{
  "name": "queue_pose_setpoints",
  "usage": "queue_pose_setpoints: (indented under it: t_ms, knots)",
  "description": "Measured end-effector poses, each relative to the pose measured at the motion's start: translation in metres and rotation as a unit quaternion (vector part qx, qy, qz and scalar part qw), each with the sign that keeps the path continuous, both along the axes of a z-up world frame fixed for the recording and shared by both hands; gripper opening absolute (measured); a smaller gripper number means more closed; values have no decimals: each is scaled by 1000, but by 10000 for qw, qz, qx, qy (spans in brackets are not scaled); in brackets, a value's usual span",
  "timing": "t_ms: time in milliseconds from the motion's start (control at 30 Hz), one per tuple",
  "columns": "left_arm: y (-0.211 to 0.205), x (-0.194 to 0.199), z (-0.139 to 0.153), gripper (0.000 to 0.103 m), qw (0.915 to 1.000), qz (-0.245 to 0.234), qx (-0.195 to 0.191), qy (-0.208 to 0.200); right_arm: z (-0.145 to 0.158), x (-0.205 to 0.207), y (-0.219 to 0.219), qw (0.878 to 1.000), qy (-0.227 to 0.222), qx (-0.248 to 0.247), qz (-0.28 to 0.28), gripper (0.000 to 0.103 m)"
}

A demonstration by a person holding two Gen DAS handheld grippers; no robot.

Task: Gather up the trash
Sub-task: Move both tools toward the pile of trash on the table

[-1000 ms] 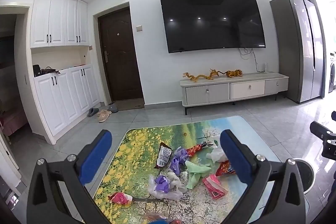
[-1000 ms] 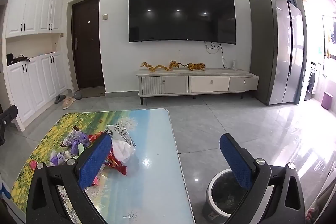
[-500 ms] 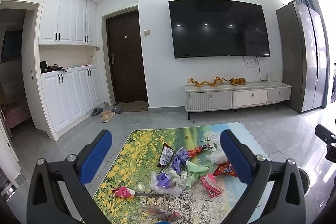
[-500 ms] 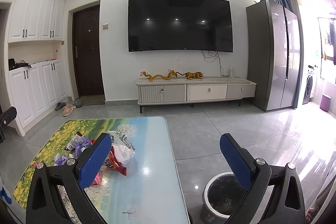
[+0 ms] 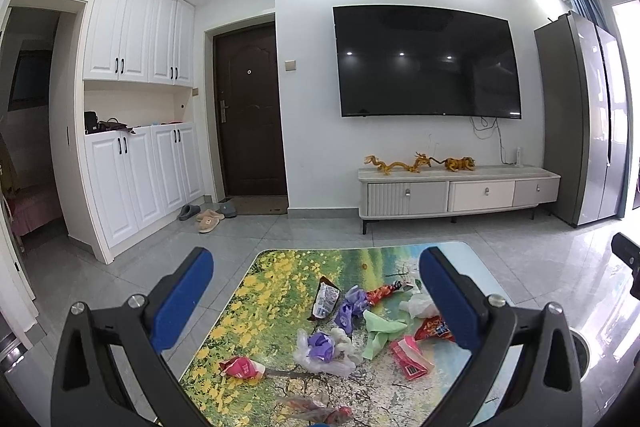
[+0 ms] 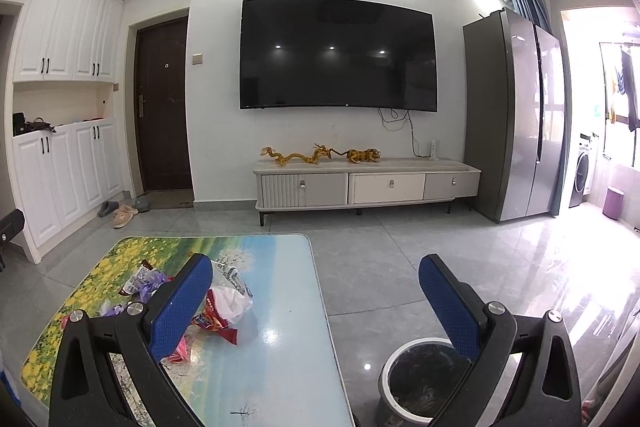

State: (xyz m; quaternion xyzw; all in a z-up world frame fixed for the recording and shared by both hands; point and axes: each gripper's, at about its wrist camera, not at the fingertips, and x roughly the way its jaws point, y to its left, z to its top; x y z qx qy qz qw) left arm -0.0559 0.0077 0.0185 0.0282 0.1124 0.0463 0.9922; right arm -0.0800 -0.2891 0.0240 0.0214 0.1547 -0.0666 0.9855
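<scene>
Several pieces of trash lie on a low table (image 5: pixel 256 291) printed with a landscape: a green bag (image 5: pixel 380 329), purple wrappers (image 5: pixel 348 311), red wrappers (image 5: pixel 412 355), a pink wrapper (image 5: pixel 242 367) and a white bag (image 6: pixel 230 301). My left gripper (image 5: pixel 316 299) hovers open above and short of the pile, holding nothing. My right gripper (image 6: pixel 316 303) is open and empty, spanning the table's right edge. A round bin (image 6: pixel 416 383) with a dark liner stands on the floor right of the table, below my right finger (image 6: pixel 448 303).
A TV stand (image 6: pixel 368 185) with gold figurines sits under a wall TV (image 6: pixel 338 55). A grey fridge (image 6: pixel 516 115) stands at the right. White cabinets (image 5: pixel 136 171), a dark door (image 5: pixel 250 115) and slippers (image 5: pixel 208 217) are at the left. Grey tiled floor (image 6: pixel 400 259) surrounds the table.
Both wrist views have tilted upward and pulled back a little, so the table and trash sit lower in frame. Both grippers stay open and empty.
</scene>
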Motion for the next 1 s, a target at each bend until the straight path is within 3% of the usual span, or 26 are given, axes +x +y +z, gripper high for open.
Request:
queue_pose_setpoints:
  t_ms: [467,1000]
  knots:
    - [11,41,-11,103,9990,-150,-9,416,-3,25,12,9999,58,-134,26,103]
    - [52,102,-30,103,9948,-17,-276,981,-16,84,17,9981,579,-110,174,103]
